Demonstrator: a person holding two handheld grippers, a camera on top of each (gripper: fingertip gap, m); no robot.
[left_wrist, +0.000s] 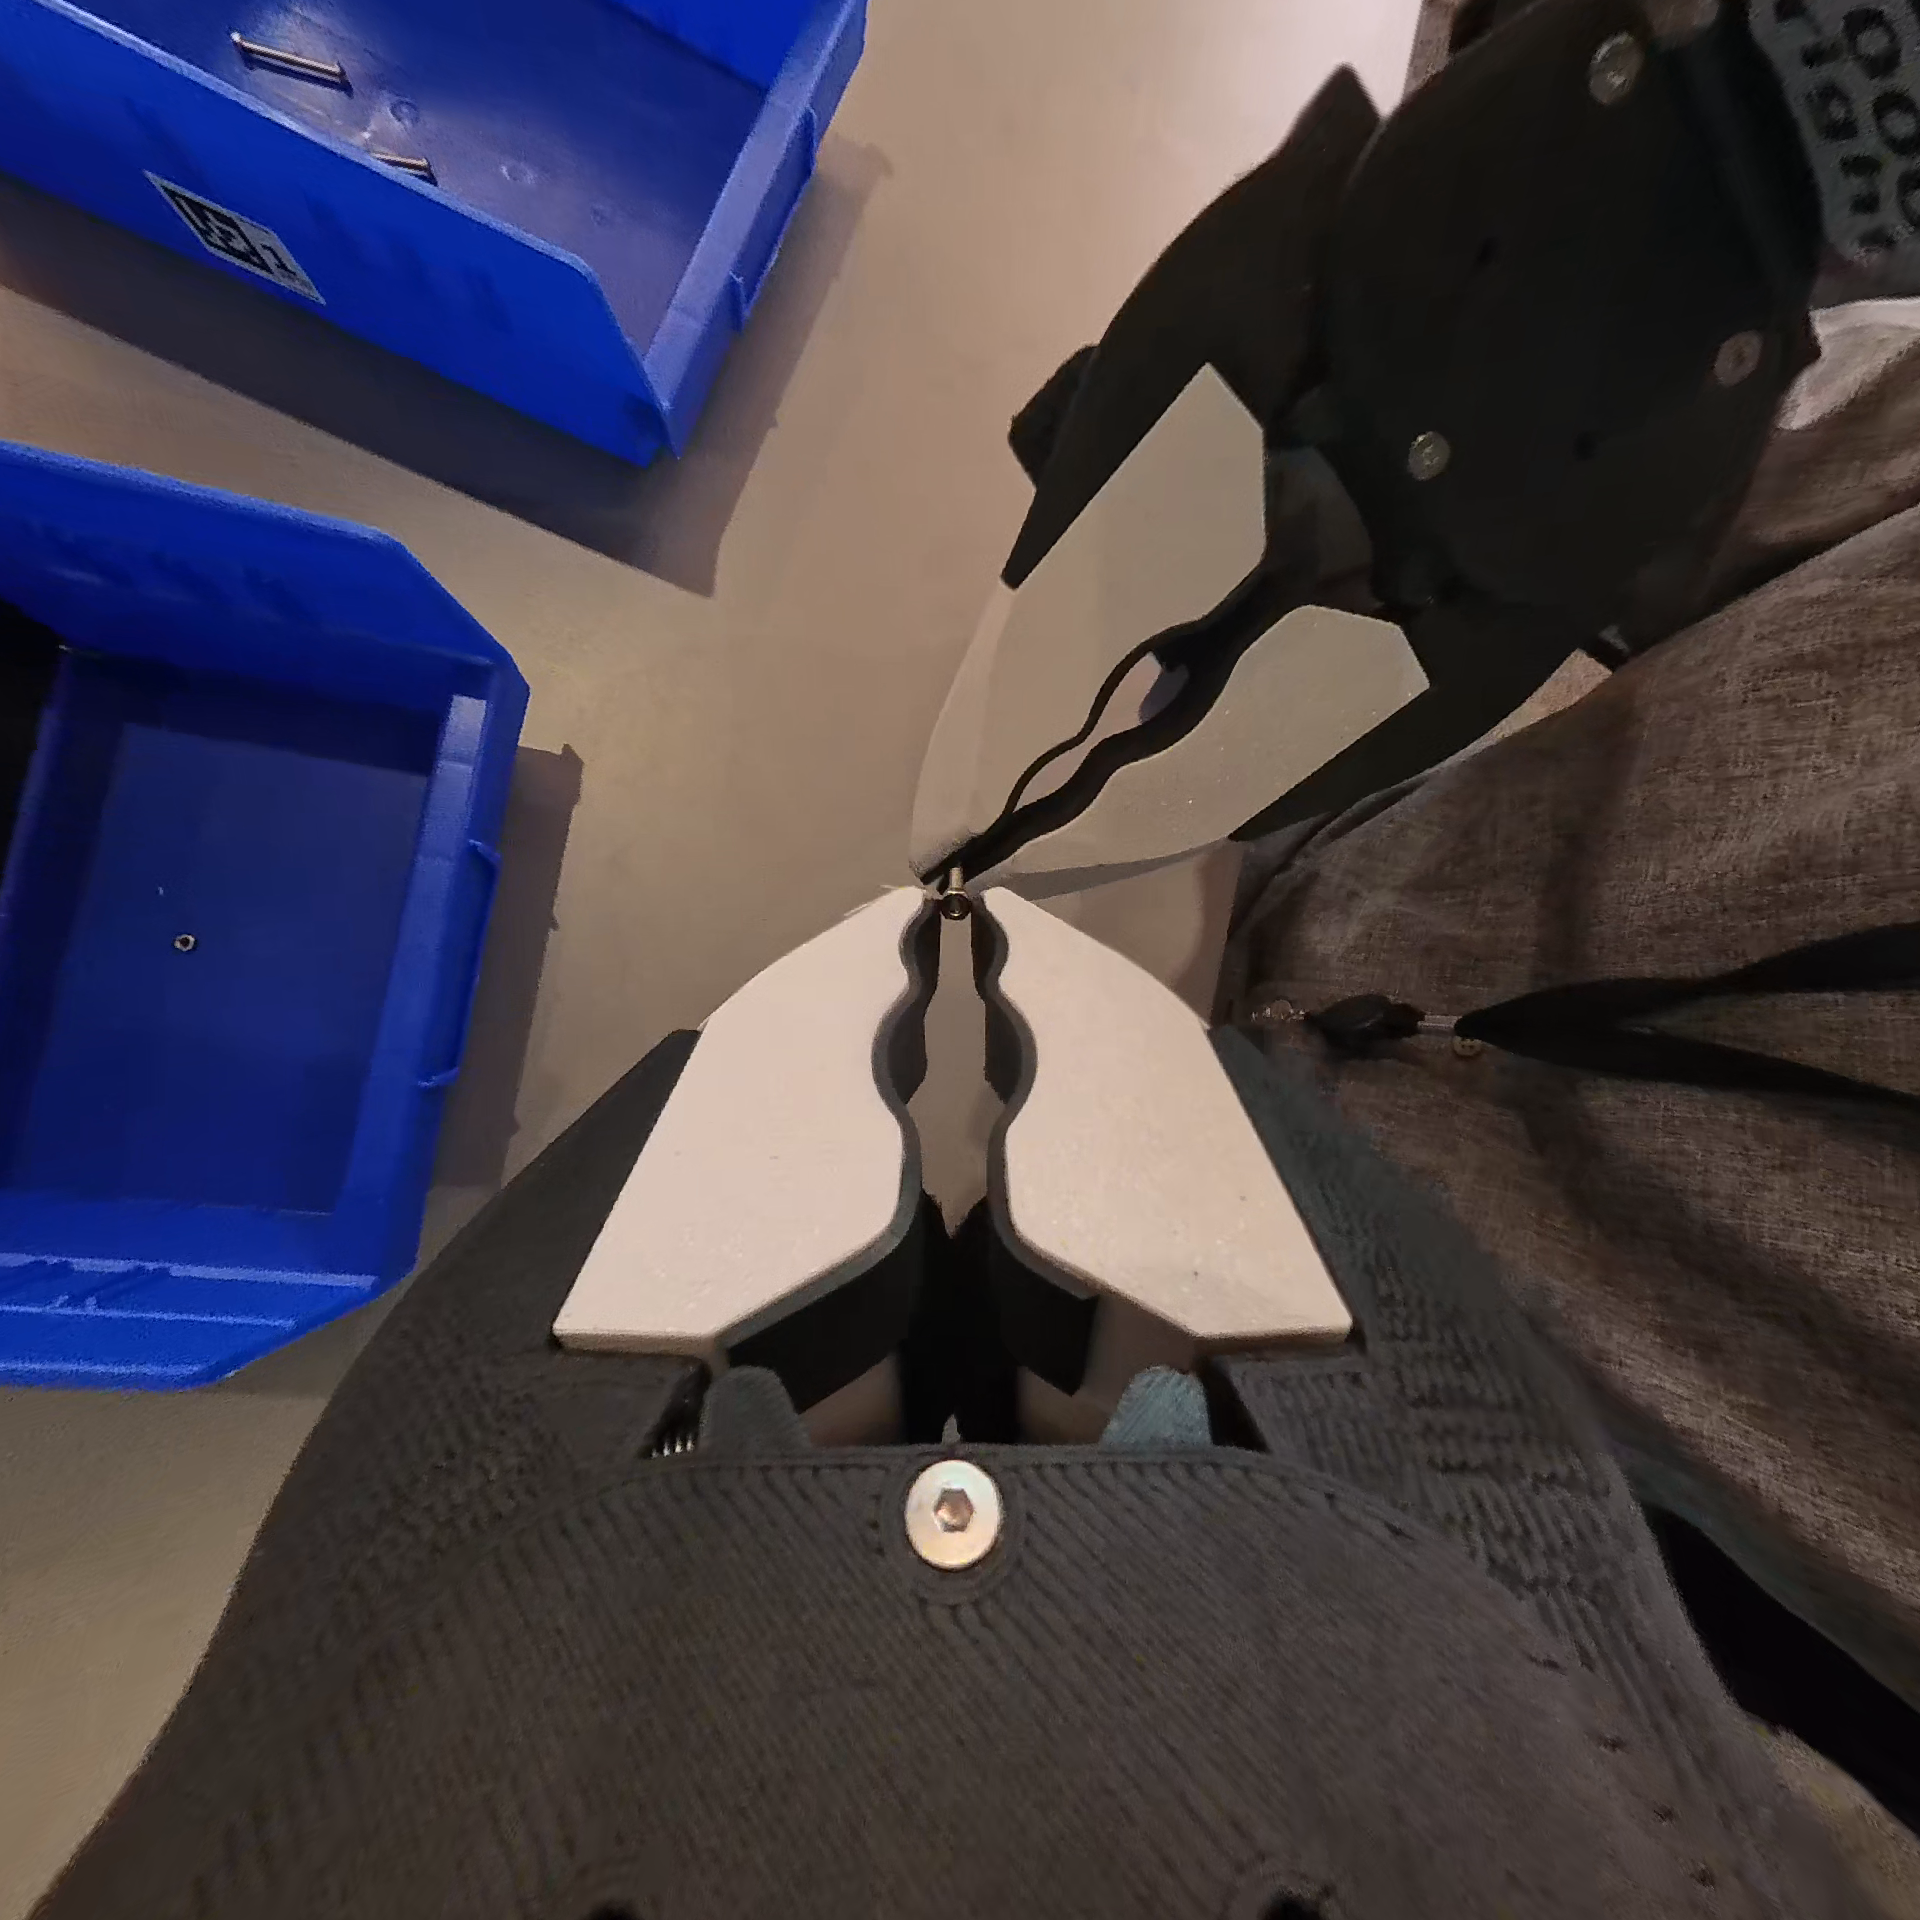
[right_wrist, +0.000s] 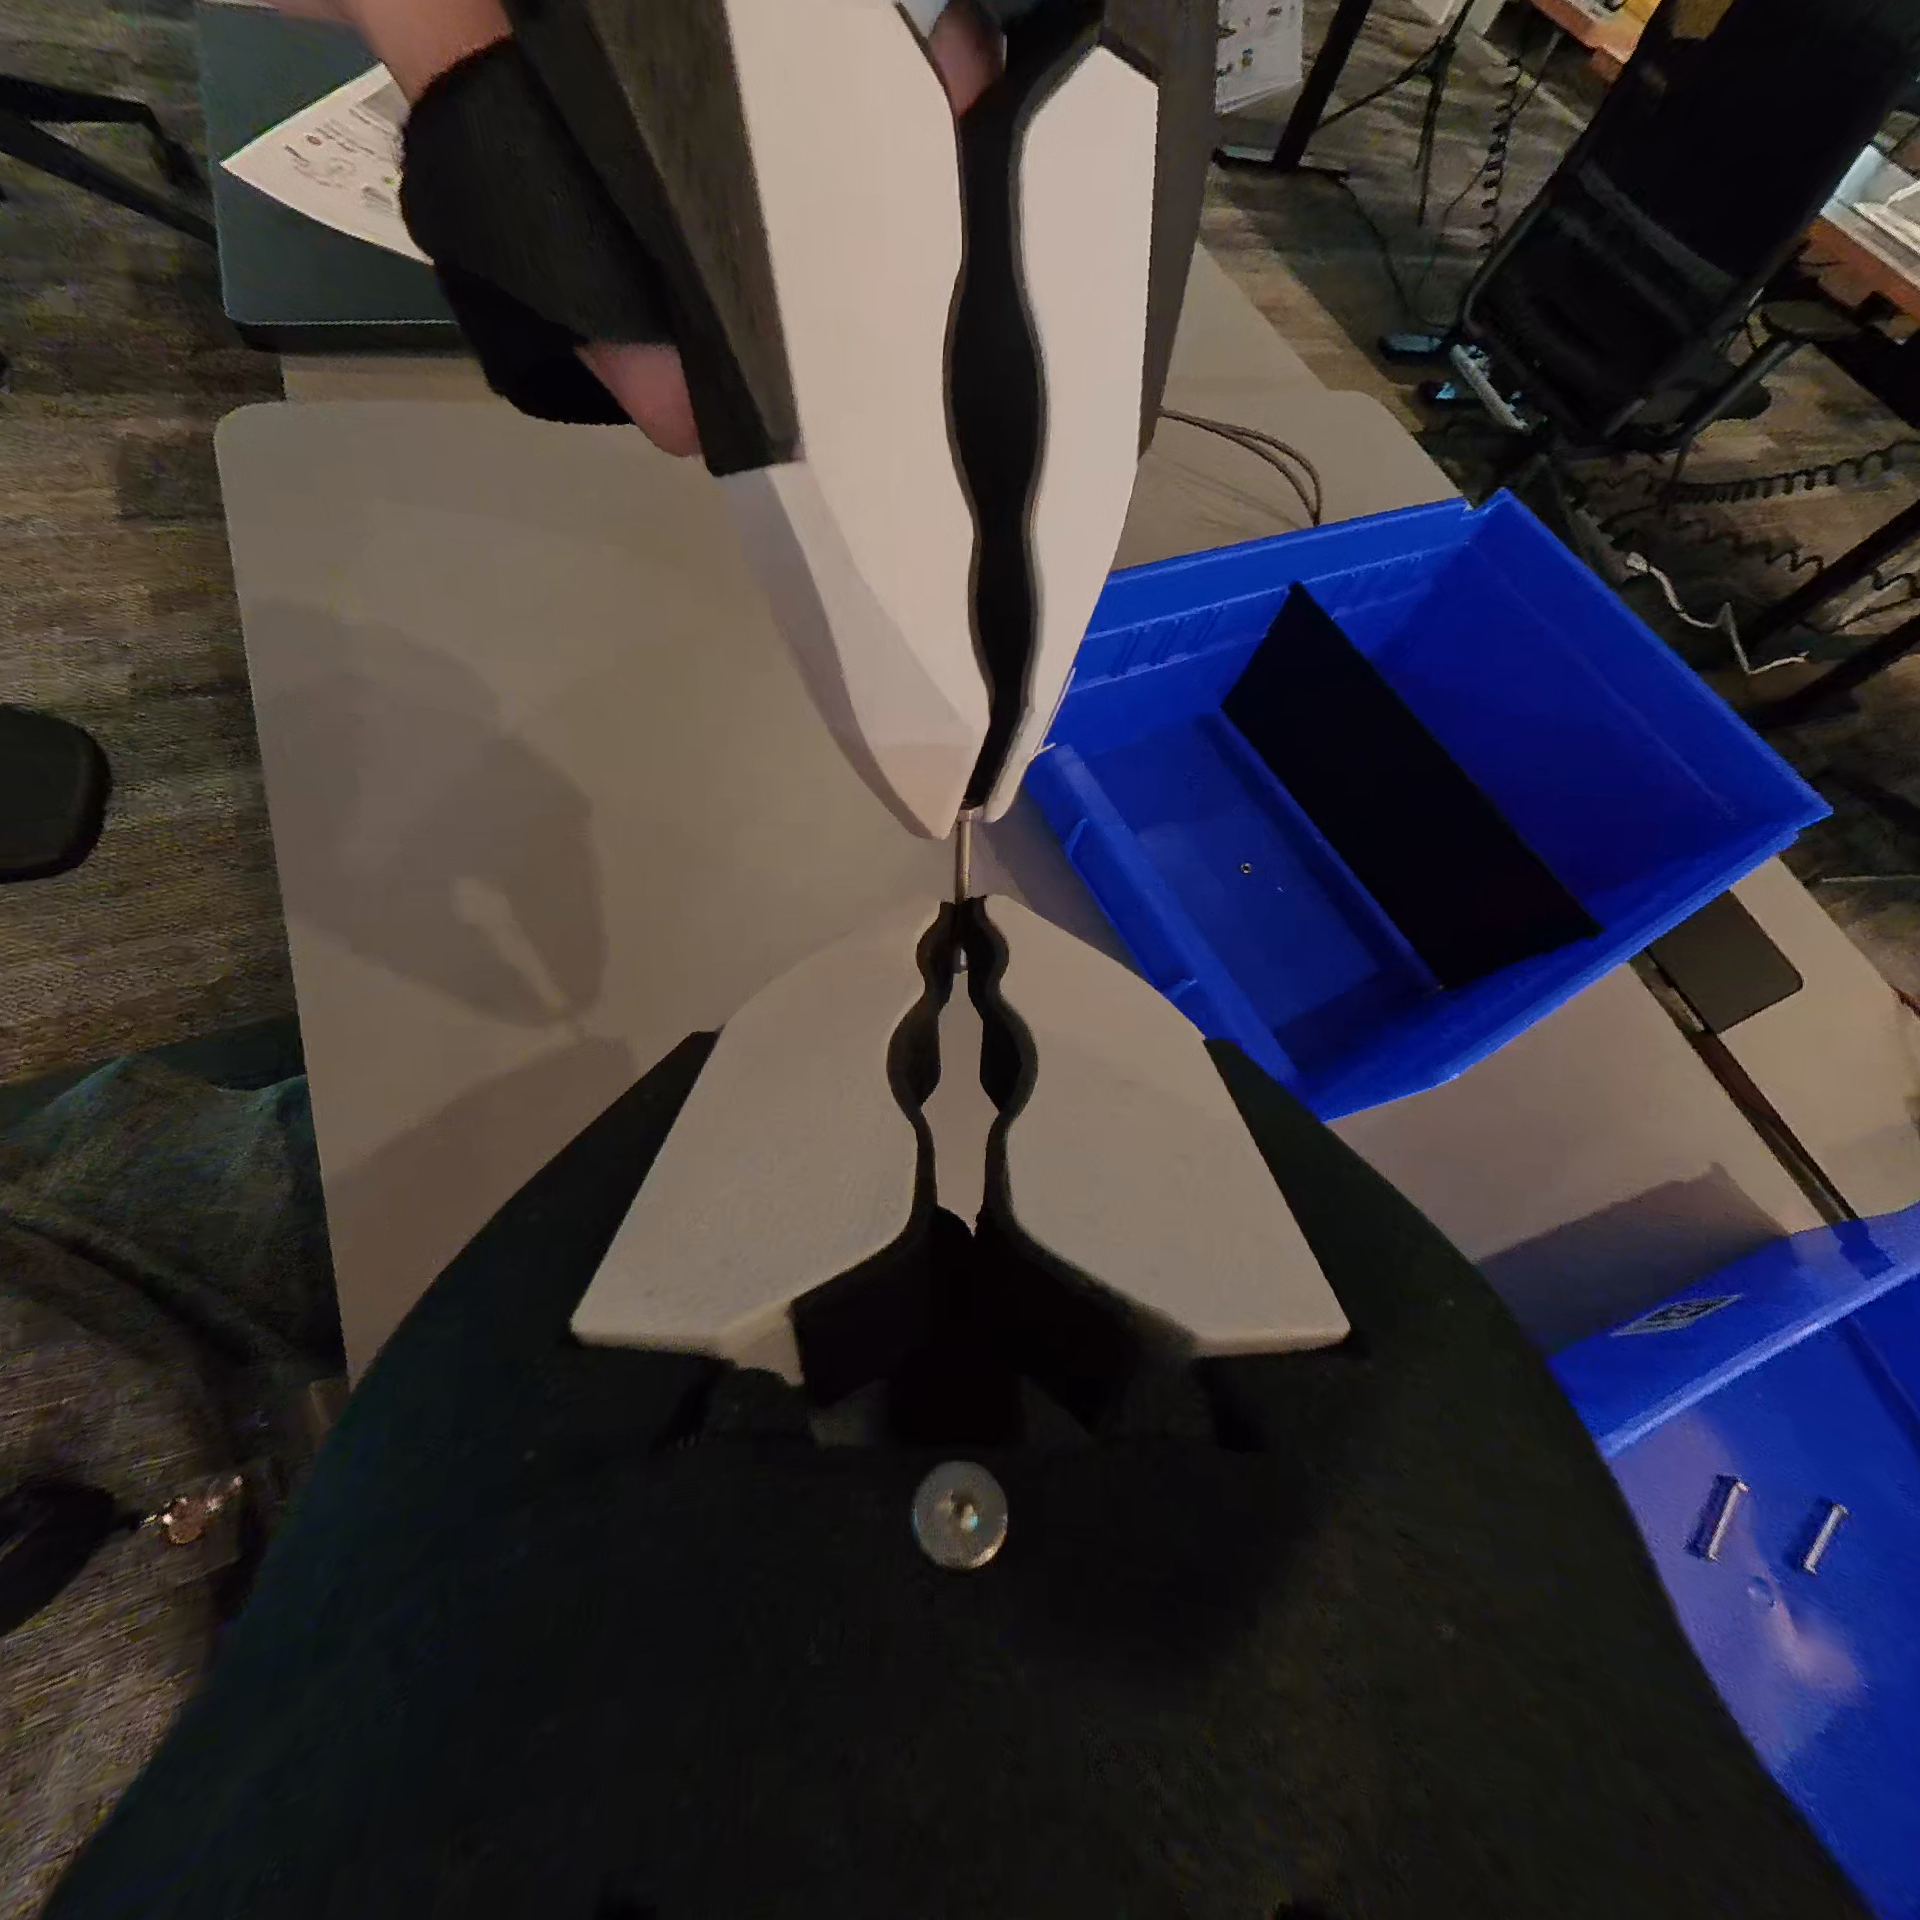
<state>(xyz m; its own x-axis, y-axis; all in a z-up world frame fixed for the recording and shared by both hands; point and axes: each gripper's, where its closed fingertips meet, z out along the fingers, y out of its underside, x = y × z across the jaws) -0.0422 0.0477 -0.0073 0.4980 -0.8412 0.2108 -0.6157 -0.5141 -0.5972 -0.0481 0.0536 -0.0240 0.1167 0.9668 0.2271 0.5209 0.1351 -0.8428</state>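
left hand-held gripper (left_wrist: 951, 914) pinching a tiny nut (left_wrist: 952, 905) | right hand-held gripper (right_wrist: 961, 920) clamped on a thin metal pin (right_wrist: 965, 854), tips meeting | blue bins (left_wrist: 270, 914) alongside on tabletop (left_wrist: 883, 416)

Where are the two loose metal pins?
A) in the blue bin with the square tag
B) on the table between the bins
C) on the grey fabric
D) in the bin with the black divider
A: both metal pins lie on the floor of the blue bin that carries the square tag, apart from the divided bin.
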